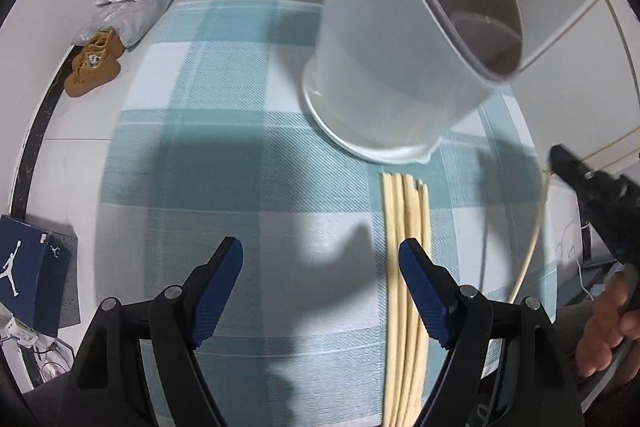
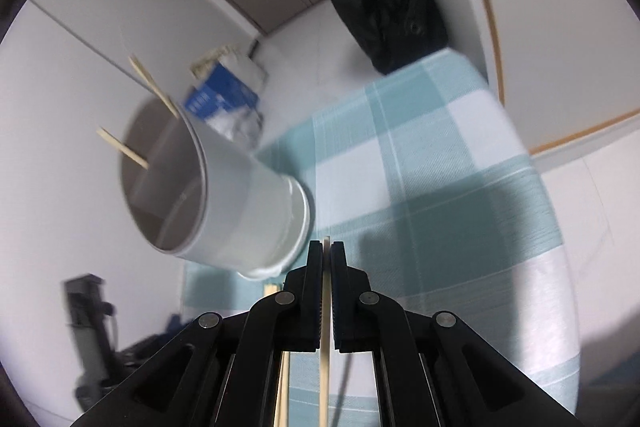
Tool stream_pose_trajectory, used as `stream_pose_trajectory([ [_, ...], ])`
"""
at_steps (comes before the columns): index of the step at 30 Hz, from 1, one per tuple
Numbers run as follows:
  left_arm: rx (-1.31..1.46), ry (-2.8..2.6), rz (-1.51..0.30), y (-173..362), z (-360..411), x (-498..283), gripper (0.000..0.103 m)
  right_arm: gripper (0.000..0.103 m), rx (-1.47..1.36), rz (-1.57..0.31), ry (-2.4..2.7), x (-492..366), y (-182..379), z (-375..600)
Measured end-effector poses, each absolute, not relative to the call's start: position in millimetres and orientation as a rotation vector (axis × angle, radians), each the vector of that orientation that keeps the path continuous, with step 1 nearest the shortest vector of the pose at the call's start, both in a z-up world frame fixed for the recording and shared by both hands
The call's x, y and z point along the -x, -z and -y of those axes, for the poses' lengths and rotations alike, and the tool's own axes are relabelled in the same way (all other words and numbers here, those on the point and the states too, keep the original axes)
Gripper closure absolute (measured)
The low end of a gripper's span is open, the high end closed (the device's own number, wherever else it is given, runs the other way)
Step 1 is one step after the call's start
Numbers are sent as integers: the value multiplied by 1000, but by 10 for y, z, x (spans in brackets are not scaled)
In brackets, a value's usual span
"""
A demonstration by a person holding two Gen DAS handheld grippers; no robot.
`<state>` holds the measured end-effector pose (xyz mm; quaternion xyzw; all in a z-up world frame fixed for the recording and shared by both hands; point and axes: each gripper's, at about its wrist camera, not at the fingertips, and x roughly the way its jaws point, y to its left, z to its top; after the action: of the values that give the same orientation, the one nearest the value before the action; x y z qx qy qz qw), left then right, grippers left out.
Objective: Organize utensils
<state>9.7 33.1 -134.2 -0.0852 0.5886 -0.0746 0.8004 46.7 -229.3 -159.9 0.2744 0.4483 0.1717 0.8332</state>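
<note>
Right tool (image 2: 327, 247) pinches one slim pale chopstick (image 2: 325, 367); left tool (image 1: 320, 259) gapes wide, empty.

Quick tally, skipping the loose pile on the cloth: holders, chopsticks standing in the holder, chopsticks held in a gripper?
Holder: 1
Standing chopsticks poking out of the holder: 2
Held chopstick, clamped in the right gripper: 1
Total: 4
</note>
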Motion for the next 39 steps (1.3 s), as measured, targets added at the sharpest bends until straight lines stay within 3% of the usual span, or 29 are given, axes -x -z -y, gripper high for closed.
stream_pose_trajectory([
  [9,65,109,-1300,1443,-131,-57,26,100,-810,-876,-384,-422,1539,2689],
  [39,22,-19,-1239,1520,-21,-305,26,100,-742,-775,-386,-238,1274,2913],
])
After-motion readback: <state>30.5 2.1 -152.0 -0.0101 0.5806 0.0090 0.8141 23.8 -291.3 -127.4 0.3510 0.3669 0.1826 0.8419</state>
